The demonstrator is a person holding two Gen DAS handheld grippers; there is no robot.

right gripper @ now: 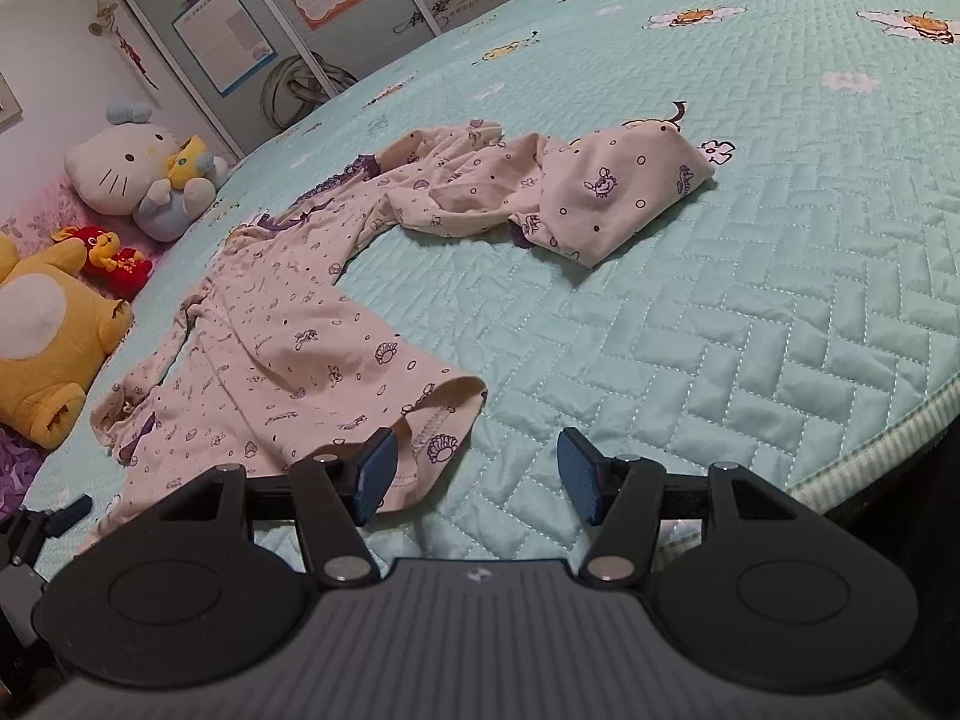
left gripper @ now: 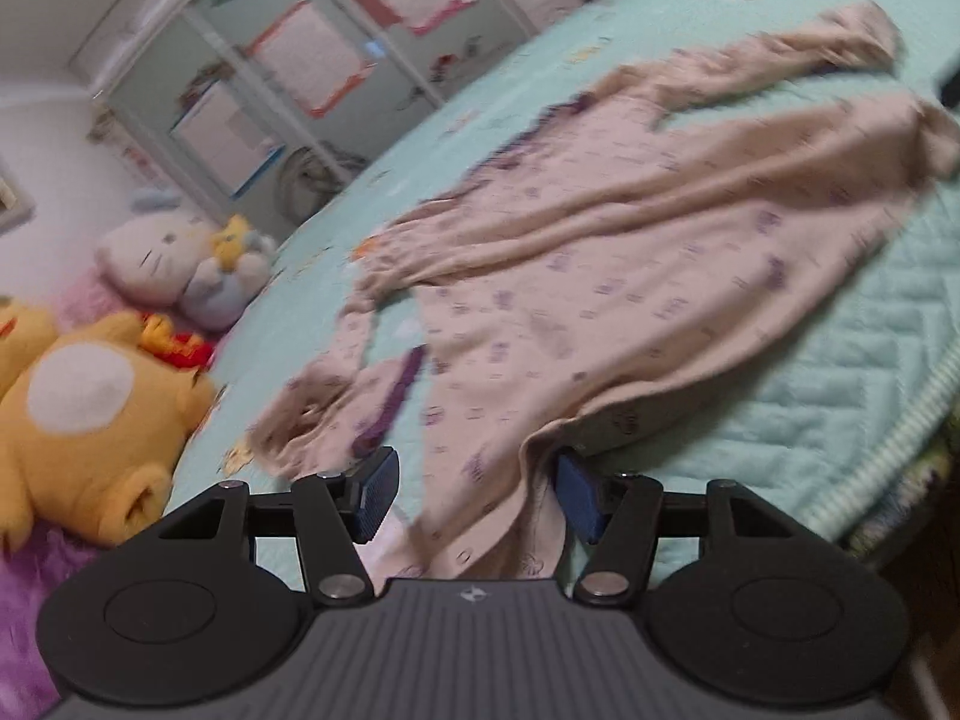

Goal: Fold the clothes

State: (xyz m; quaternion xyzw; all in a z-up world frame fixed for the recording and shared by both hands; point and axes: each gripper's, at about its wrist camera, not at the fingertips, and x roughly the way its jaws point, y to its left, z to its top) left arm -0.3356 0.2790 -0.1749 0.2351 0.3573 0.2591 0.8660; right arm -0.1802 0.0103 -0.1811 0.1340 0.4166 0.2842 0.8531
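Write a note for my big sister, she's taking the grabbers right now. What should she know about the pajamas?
Left gripper: open, with the near hem of the pajama top lying between its fingers, not pinched.
Right gripper: open, low over the green quilt; the hem's right corner sits just by its left finger.
The top lies spread out but rumpled on the quilt, with its far sleeve bunched up. Plush toys sit at the bed's left end.
Done: nothing folded yet.
Left: grip the hem, smooth it out, then fold it.

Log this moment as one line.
stage: pre-grasp | left gripper: open over pajama top hem | right gripper: open, empty | bed
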